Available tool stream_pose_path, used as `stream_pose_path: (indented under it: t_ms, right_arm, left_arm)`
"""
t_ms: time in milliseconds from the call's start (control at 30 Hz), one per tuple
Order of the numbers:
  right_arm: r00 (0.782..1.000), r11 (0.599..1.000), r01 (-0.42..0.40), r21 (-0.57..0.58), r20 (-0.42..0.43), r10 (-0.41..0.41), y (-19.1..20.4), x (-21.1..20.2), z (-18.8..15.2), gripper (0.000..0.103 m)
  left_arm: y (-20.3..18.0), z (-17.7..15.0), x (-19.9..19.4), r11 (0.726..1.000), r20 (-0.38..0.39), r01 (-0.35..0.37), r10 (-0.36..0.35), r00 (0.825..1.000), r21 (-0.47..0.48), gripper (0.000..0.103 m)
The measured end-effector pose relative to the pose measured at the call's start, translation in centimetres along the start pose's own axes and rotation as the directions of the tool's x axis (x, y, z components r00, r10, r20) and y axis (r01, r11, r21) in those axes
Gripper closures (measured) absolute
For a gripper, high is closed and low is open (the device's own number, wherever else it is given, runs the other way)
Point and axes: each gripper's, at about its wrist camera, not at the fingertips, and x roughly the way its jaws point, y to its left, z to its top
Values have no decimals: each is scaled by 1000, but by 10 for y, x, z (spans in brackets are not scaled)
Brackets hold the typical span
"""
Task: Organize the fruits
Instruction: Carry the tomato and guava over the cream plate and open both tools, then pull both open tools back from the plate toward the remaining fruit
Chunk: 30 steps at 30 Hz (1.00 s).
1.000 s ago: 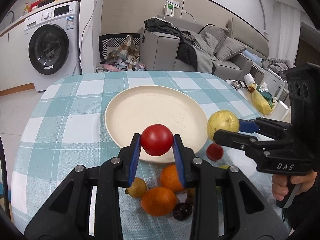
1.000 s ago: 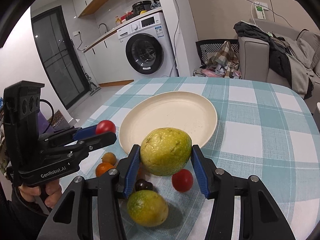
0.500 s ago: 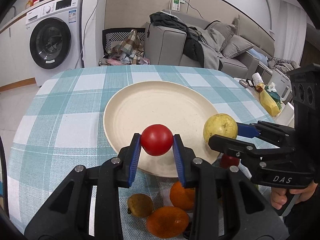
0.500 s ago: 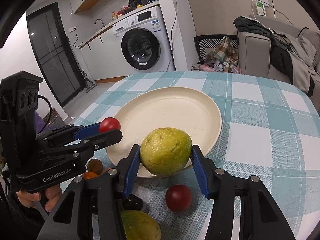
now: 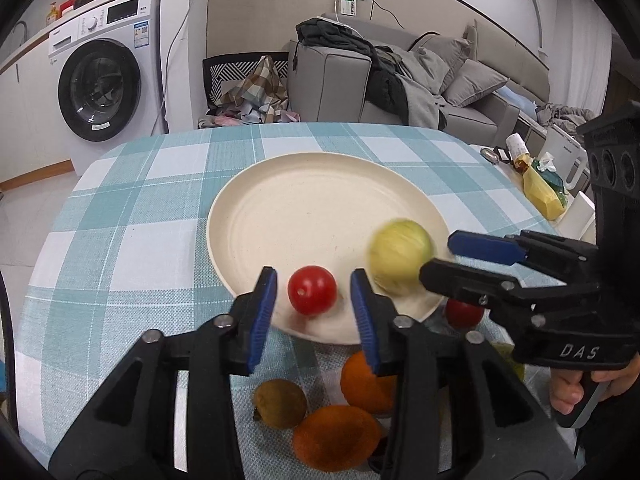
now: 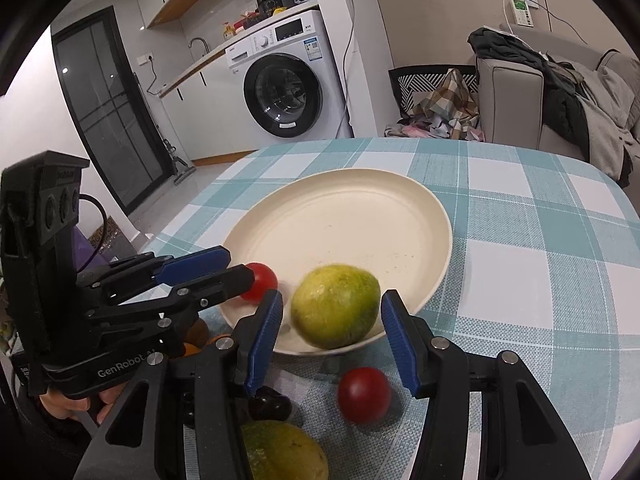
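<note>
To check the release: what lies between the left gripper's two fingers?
The red tomato sits on the plate between the open left gripper fingers, touching neither, in the left wrist view.

A tomato (image 5: 312,290) is set between the left claw's (image 5: 313,312) fingers, on the plate (image 5: 304,208). A guava (image 6: 335,306) is set between the right claw's (image 6: 332,336) fingers, on the plate's near rim. Oranges (image 5: 336,438) are left below the left claw, off the plate.

The plate's (image 5: 304,184) far half lies bare. A tomato (image 5: 312,290) and guava (image 5: 400,254) crowd its near rim, with oranges (image 5: 336,438) clustered just before it.
</note>
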Motion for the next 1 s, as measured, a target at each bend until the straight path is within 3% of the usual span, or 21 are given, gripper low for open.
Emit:
stream_pose_path:
  t_ms: [133,200,267,467,867,1000]
  right_arm:
    - [999,1000,29,3,21,-29,-1,-10,-2,37]
    - [999,1000,25,-1,31,-25,-1,-18,-4,28]
    - [999,999,39,-8,28,-38,-1,-23,-5,18]
    - [999,999,38,-3,32,-38,0,-38,-13,0]
    - [997,998,61,-32,42,-60,13,-50,-42,0]
    - [999,1000,22,-13,26,-21,14,-46,-49,0]
  left_arm:
    - [4,-3,-15,999,29,-21,22,999,-25,22]
    - [6,-5,-25,999,56,-26,28,998,-41,14]
    - [7,-7,-33,998,55,-37,39,998,-46,0]
    - [4,-21,-59,997,71,-66,67,995,-28,1]
    - [10,-56,-87,997,58,-55,58,997,-45,1]
    - [11,-64,-88,997,43,-50,52,998,-51,1]
